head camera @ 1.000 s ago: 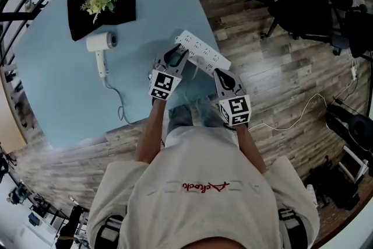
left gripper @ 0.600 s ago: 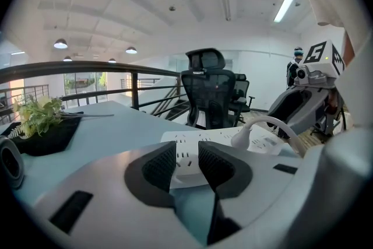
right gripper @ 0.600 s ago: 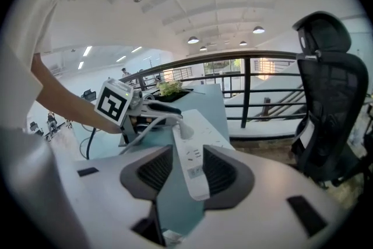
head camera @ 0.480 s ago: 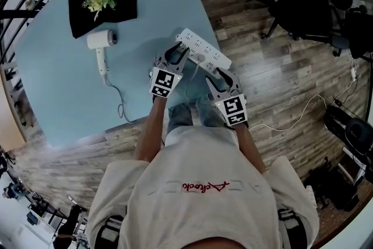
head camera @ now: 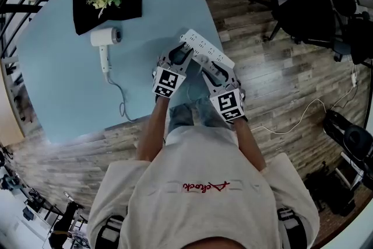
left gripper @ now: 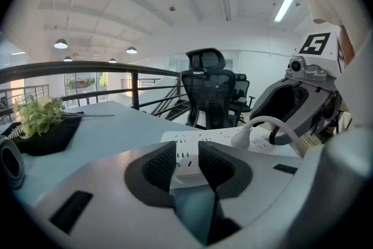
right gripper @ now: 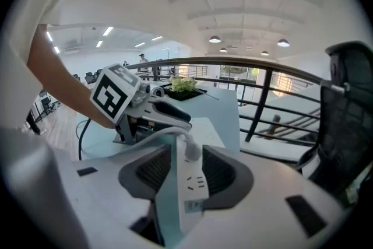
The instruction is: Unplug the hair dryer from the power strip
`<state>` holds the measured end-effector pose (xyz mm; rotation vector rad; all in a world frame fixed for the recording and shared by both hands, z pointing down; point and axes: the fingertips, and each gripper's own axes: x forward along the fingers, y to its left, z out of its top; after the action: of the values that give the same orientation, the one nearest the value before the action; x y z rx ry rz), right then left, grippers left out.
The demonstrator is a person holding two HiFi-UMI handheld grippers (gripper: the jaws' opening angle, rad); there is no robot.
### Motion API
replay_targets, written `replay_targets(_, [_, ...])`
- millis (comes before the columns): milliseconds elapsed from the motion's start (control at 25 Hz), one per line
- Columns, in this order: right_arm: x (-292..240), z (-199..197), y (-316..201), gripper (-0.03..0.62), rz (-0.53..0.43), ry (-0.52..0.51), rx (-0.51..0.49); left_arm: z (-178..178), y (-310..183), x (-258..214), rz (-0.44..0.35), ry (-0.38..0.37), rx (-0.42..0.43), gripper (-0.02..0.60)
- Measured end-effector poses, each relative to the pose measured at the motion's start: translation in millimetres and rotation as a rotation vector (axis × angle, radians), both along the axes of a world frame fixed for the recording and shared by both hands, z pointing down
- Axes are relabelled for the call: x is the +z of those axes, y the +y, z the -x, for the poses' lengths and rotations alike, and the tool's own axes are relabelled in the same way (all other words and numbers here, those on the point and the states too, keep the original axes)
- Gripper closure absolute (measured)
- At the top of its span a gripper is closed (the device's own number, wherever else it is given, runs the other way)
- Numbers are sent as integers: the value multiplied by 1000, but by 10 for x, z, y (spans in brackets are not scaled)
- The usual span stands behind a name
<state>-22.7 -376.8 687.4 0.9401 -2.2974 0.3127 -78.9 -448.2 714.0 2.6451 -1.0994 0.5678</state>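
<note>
The left gripper clamps the power strip end; the right gripper, jaws just opened wide, straddles strip and plug.

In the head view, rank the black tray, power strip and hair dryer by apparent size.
Largest: black tray.
Then power strip and hair dryer: these look about alike, and the strip is partly covered, so I leave them unranked.

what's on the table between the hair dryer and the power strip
Nothing: in the head view the stretch of blue table between the hair dryer and the power strip is bare. The cord trails toward the table's near edge instead.
</note>
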Motion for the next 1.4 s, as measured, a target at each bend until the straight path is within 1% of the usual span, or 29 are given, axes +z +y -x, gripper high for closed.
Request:
replay_targets(120, [-12, 97, -87, 419, -23, 20, -45, -1, -19, -10, -14, -1, 1, 479])
replay_targets(320, [-14, 180, -119, 421, -57, 40, -104, 9, 4, 18, 5, -6, 1, 480])
replay_targets(400, [-15, 210, -125, 421, -81, 69, -158, 10, 1, 15, 4, -6, 1, 479])
replay_targets(520, [-46, 266, -140, 431, -143, 163, -278, 14, 0, 16, 4, -6, 1, 480])
replay_targets(600, [-63, 292, -130, 446, -206, 272, -379, 10, 3, 13, 4, -5, 1, 479])
replay_targets(680, [-56, 319, -101, 477, -276, 392, -486, 8, 2, 12, 3, -5, 1, 479])
replay_targets(760, [-33, 341, -84, 500, -318, 455, -549, 12, 1, 13, 2, -6, 1, 479])
replay_targets(880, [-23, 337, -82, 523, -352, 495, -586, 8, 8, 12, 3, -5, 1, 479])
replay_targets(1000, [-33, 338, -82, 533, -375, 513, -601, 9, 7, 5, 3, -5, 1, 480])
replay_targets(1280, [-39, 339, -66, 540, -403, 516, -594, 12, 11, 10, 1, -7, -3, 479])
replay_targets(1400, [-264, 398, -87, 542, -452, 478, -561, 3, 10, 14, 2, -8, -2, 480])
